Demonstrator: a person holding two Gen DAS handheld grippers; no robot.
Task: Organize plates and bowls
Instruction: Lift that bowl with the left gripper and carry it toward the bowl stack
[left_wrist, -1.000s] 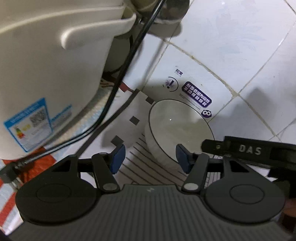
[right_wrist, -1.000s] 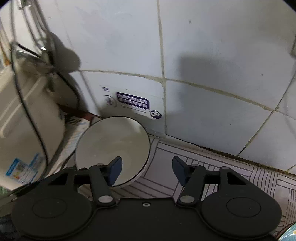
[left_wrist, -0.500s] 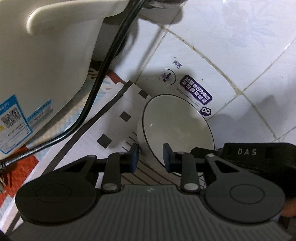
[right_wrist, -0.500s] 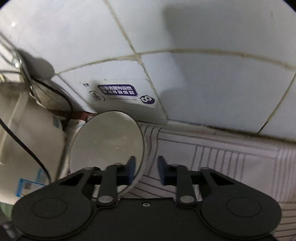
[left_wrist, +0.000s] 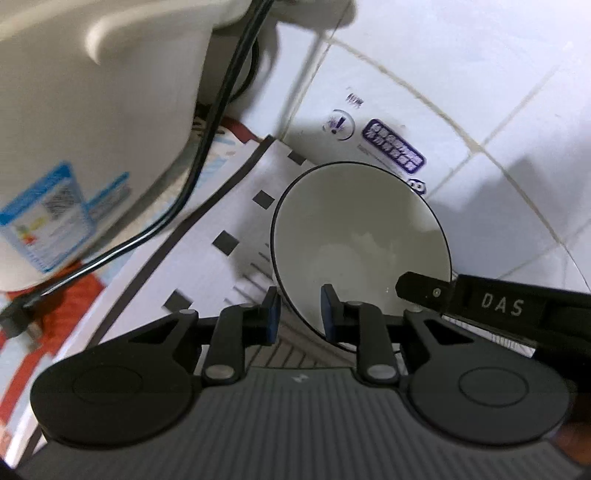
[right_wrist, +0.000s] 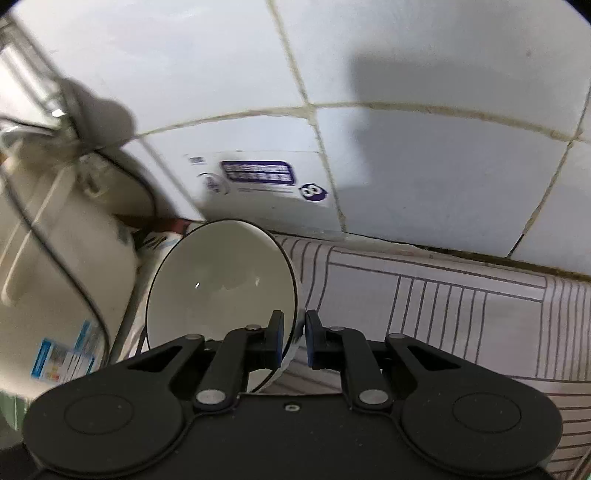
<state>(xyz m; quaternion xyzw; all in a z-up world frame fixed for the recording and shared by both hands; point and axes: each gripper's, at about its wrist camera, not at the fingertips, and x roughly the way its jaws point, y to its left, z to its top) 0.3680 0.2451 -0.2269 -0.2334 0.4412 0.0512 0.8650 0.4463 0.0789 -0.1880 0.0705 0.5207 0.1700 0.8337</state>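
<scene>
Bowl (left_wrist: 360, 243) sits on striped mat (right_wrist: 443, 306) at foot of tiled wall (right_wrist: 424, 92). Both tongs straddle its near rim: left gripper (left_wrist: 298, 312) closing on left edge, right gripper (right_wrist: 294, 338) clamped on right edge. Rice cooker (left_wrist: 92, 110) and its black cord (left_wrist: 207, 147) crowd the left side.

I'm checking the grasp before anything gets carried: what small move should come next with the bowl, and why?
Probably a short, level lift with both together. The right hand-held gripper is shut on the white bowl at its near rim, and the left hand-held gripper is closing across the opposite rim. The bowl sits close to the tiled wall and the white appliance, so go straight up.
</scene>
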